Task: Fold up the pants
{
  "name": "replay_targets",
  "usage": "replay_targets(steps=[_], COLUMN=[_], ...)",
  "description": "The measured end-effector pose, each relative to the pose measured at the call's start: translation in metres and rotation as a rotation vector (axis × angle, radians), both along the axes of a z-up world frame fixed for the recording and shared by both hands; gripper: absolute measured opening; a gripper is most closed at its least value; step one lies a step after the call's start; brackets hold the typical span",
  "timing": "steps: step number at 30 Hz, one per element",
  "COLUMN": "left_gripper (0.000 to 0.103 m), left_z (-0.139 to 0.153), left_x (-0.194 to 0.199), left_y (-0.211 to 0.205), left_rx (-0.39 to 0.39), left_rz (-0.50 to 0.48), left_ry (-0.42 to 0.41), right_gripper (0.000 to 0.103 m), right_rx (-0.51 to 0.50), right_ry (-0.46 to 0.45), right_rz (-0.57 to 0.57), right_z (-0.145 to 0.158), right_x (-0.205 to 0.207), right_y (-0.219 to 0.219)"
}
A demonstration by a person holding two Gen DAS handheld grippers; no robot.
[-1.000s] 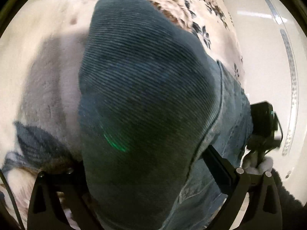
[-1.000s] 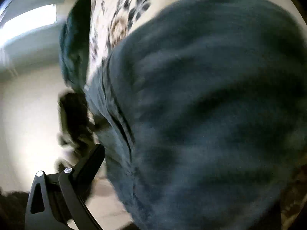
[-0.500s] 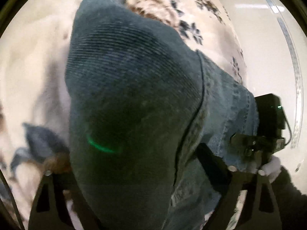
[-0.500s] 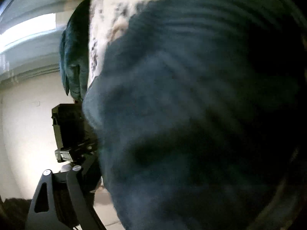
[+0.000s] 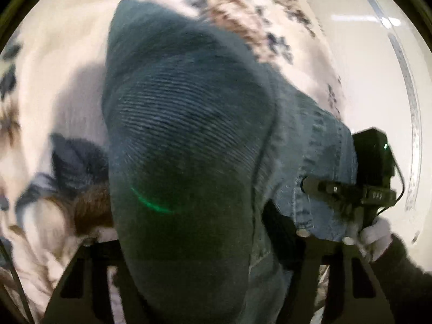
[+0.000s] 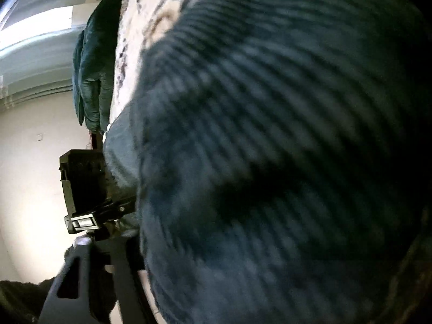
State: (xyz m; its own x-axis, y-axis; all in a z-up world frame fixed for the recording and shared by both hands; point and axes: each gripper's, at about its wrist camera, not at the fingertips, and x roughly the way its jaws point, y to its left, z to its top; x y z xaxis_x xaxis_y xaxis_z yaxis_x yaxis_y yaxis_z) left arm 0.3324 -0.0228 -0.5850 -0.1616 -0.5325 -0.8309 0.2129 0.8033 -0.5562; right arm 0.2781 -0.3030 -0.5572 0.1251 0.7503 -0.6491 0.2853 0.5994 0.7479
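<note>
The left gripper has a thick bunch of the pants between its fingers, which have just been closing in; the ribbed dark-teal cloth fills the gap between them, so it reads as a pinch, though the pads themselves are hidden under the cloth. The right gripper has also just been closing with the cloth between its fingers; only its left finger shows, the other being buried under the bulge, so whether it truly bites I cannot tell. From each camera the pants rise straight ahead and away, the long axis running forward from the grippers over the flowered blanket. The waistband edge with its paler lining stretches sideways between the two hands, and in the left view the right gripper sits at its far end, held in a white glove. Neither hand looks nearer; the coming fold likely needs both to travel forward together.
</note>
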Motion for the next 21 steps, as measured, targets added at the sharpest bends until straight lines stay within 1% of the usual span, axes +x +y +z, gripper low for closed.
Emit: replay_targets(steps=[1, 2, 5, 8, 12, 16, 19, 21], left_gripper=[0.051, 0.047, 0.044, 0.043, 0.043, 0.043, 0.043, 0.043], left_z=[0.004, 0.009, 0.024, 0.044, 0.08, 0.129, 0.165, 0.188], left_x=[-0.002, -0.003, -0.003, -0.001, -0.003, -0.002, -0.007, -0.008], left_y=[0.002, 0.005, 0.015, 0.024, 0.058, 0.095, 0.142, 0.176], left_rx=[-0.009, -0.02, -0.02, -0.005, -0.013, -0.011, -0.01, -0.005], left_rz=[0.008, 0.019, 0.033, 0.036, 0.058, 0.104, 0.154, 0.182], left_ry=[-0.001, 0.003, -0.008, -0.035, -0.066, -0.109, -0.129, -0.146], right_gripper=[0.048, 0.043, 0.039, 0.038, 0.037, 0.037, 0.037, 0.037], right_rx=[-0.001, -0.008, -0.006, 0.01, 0.056, 0.072, 0.077, 0.088], right_ry=[-0.011, -0.026, -0.043, -0.049, -0.087, -0.145, -0.185, -0.199], right_rz=[0.008, 0.02, 0.022, 0.007, 0.0, 0.026, 0.054, 0.073], right_z=[0.007, 0.015, 0.034, 0.051, 0.081, 0.129, 0.169, 0.194], right_x=[-0.001, -0.001, -0.002, -0.001, 0.002, 0.015, 0.027, 0.035], right_y=[0.0, 0.002, 0.005, 0.011, 0.024, 0.052, 0.079, 0.108])
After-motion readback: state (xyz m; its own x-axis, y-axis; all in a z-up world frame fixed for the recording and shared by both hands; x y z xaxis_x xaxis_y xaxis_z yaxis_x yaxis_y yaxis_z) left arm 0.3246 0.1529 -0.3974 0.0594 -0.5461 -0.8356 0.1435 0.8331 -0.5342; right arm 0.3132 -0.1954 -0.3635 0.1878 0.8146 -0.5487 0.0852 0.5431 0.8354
